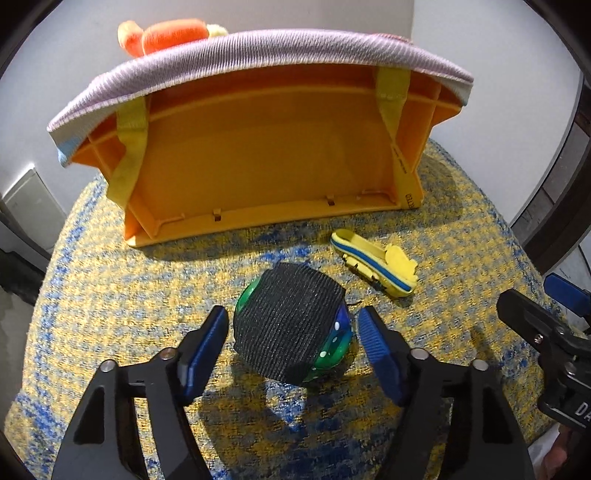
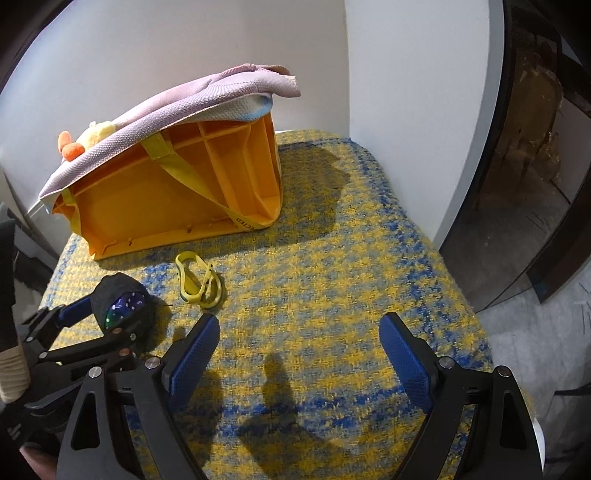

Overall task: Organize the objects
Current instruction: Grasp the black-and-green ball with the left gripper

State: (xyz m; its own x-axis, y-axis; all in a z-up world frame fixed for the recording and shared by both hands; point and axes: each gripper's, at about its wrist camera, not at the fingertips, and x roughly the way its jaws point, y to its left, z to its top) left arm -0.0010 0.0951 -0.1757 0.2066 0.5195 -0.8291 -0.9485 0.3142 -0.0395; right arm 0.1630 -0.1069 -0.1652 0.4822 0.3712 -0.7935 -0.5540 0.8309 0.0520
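While bracketing a black-wrapped green-and-blue ball (image 1: 291, 328) on the rug (image 1: 110, 288), left gripper (image 1: 291, 332) spread, pads apart from it; right gripper (image 2: 299, 354) spread empty.

One orange crate (image 1: 258, 155); one lilac cloth (image 1: 258, 55); one plush toy (image 1: 166, 35); one ball (image 1: 291, 325); one yellow clip (image 1: 373, 262).

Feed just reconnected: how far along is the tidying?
Done: nothing visibly put away; the orange crate lies on its side under a pink cloth. In hand: left gripper straddles the black-wrapped ball, pads not yet pressing. Left: that ball and the yellow clip; right gripper is open, empty.
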